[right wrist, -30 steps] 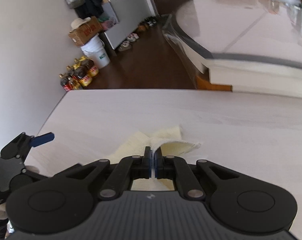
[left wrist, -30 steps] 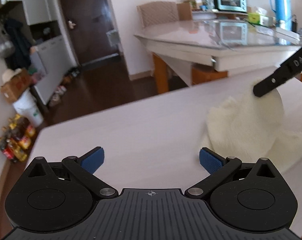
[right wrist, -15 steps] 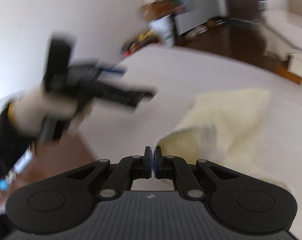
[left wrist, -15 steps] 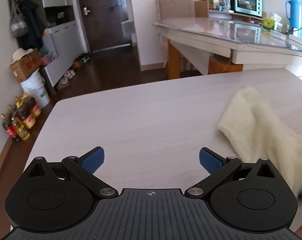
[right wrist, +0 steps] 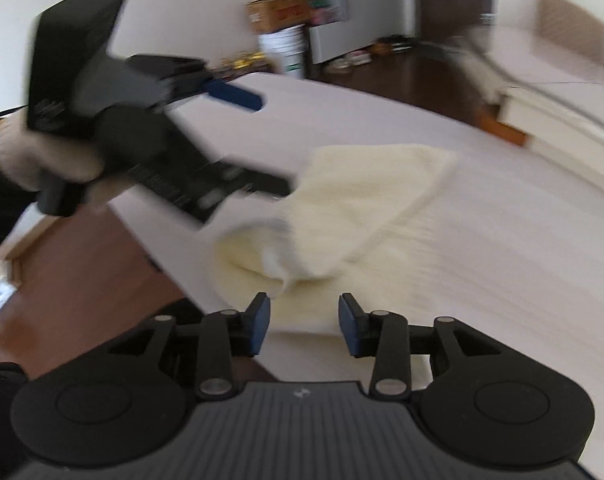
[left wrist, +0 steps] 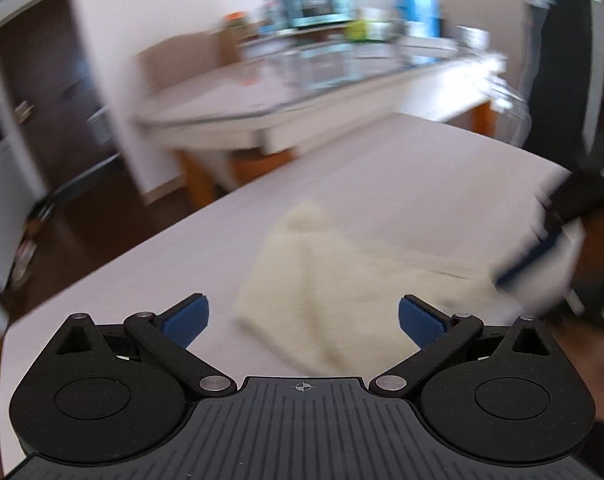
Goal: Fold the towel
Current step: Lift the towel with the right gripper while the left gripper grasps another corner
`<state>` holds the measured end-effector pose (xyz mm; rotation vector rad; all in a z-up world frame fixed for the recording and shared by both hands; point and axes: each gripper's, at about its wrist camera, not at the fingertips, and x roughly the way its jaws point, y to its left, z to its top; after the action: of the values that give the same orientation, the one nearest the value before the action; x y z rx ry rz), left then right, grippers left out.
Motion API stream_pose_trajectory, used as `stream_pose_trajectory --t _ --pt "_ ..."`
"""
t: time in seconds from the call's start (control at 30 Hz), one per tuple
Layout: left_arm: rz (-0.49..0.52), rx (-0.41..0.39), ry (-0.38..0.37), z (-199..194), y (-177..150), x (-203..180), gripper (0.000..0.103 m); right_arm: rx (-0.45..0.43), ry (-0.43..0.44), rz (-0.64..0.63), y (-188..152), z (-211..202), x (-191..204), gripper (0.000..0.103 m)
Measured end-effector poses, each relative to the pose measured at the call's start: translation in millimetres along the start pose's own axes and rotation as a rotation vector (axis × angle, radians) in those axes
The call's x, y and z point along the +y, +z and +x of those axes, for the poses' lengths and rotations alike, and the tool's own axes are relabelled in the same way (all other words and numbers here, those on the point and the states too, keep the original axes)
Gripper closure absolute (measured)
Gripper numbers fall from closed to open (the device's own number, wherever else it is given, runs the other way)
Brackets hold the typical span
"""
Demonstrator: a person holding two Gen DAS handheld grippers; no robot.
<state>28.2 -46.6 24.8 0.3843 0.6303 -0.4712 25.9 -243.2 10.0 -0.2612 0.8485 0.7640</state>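
Change: right gripper [right wrist: 304,326] fingers, clamped on the towel [right wrist: 366,204] half a second ago, now stand apart, empty.
Left gripper [left wrist: 302,318]: fingers wide, empty.
Towel: rumpled on the worktop [right wrist: 502,248], so the fold looks unfinished.

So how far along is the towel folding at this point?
Barely started. The cream towel lies rumpled on the white table, one flap loosely doubled over, no neat fold. Nothing is in hand: the left gripper and right gripper are both open. Still left: grab corners, flatten, fold.

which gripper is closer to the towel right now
Right. The right gripper hangs open at the towel, its near edge between the fingers. The left gripper, open, sits just short of it.
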Motion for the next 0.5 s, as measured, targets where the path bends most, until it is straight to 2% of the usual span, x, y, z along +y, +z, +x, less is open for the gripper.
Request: stream_pose_trajectory --t 0.1,0.2,0.27,0.33,0.37,0.4,0.43,0.5 --pt "0.056 -0.022 -0.073 0.4 1.3 -19.6 0.001 -0.021 -0.06 0.029 -5.5 -3.8 -15.9 0.053" --pt "0.098 -0.016 -0.134 1.0 0.6 -34.8 0.001 -0.027 -0.074 0.06 -5.2 1.6 -32.2 0.052" --pt "0.139 0.002 -0.148 1.7 -2.7 -46.0 0.004 -0.026 -0.077 0.077 -5.2 5.6 -41.6 0.05" --pt "0.161 0.038 -0.147 6.6 -7.4 -51.1 0.021 -0.022 -0.075 0.088 -4.9 8.3 -49.3 0.05" --pt "0.165 0.056 -0.145 9.0 -9.8 -52.5 0.046 -0.021 -0.075 0.091 -4.4 8.7 -53.1 0.049" --pt "0.168 0.071 -0.143 10.9 -12.2 -52.9 0.053 -0.02 -0.074 0.094 -3.9 9.0 -56.8 0.049" --pt "0.169 0.08 -0.14 12.1 -14.7 -51.9 0.054 -0.018 -0.074 0.092 -1.1 10.6 -58.6 0.048" --pt "0.163 0.094 -0.134 13.9 -18.6 -49.1 0.067 -0.014 -0.074 0.088 4.7 13.7 -62.1 0.047"
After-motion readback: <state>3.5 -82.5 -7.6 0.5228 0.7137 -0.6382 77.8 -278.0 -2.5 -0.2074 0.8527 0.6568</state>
